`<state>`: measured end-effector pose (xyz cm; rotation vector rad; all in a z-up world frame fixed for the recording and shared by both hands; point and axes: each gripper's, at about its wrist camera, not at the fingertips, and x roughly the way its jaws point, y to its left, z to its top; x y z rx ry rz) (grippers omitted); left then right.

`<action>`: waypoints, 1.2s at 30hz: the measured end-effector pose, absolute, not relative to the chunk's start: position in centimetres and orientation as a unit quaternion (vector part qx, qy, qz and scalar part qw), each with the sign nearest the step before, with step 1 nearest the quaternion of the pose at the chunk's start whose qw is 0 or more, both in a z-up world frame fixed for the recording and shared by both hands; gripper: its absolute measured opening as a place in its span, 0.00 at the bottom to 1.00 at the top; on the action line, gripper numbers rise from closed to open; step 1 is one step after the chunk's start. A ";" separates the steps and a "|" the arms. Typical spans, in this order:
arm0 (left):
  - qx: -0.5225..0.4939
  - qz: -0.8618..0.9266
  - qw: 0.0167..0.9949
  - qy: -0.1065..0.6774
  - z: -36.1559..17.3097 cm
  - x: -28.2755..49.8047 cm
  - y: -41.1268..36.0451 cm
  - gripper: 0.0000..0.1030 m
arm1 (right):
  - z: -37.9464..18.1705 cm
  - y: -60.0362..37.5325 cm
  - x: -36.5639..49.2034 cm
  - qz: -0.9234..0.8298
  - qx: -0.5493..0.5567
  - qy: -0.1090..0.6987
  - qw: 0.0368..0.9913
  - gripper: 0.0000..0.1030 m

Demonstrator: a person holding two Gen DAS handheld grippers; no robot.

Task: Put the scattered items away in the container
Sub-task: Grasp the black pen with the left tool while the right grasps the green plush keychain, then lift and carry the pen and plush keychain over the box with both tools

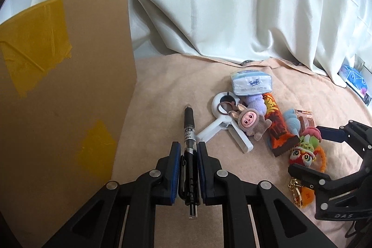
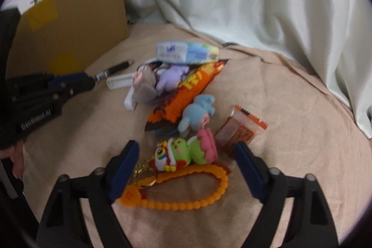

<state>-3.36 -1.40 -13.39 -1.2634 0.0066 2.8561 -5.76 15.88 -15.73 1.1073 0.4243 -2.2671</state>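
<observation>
My left gripper (image 1: 188, 148) is shut on a black pen (image 1: 190, 131) that points away from me, low over the beige cloth; the pen also shows in the right wrist view (image 2: 116, 67). The cardboard box (image 1: 58, 90) stands just left of it. My right gripper (image 2: 187, 150) is open, its jaws on either side of a lion-and-green-doll keychain (image 2: 183, 153) with an orange bead loop (image 2: 186, 199). Beyond lie a blue plush (image 2: 197, 114), an orange snack pack (image 2: 186, 94), a brown plush keychain (image 1: 250, 122), a white clip (image 1: 223, 124) and a tissue pack (image 1: 251, 83).
A small clear snack packet (image 2: 239, 129) lies right of the green doll. A purple plush (image 2: 172, 76) sits on the pile. White curtains (image 1: 232, 4) hang behind the cloth-covered surface (image 2: 290, 131). Blue printed packs (image 1: 354, 80) lie at the far right edge.
</observation>
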 end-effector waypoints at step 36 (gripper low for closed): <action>-0.314 0.949 0.030 -0.001 -3.7 -1.7 1.2 0.15 | -6.5 20.3 -6.1 -0.889 0.340 0.023 0.306 0.59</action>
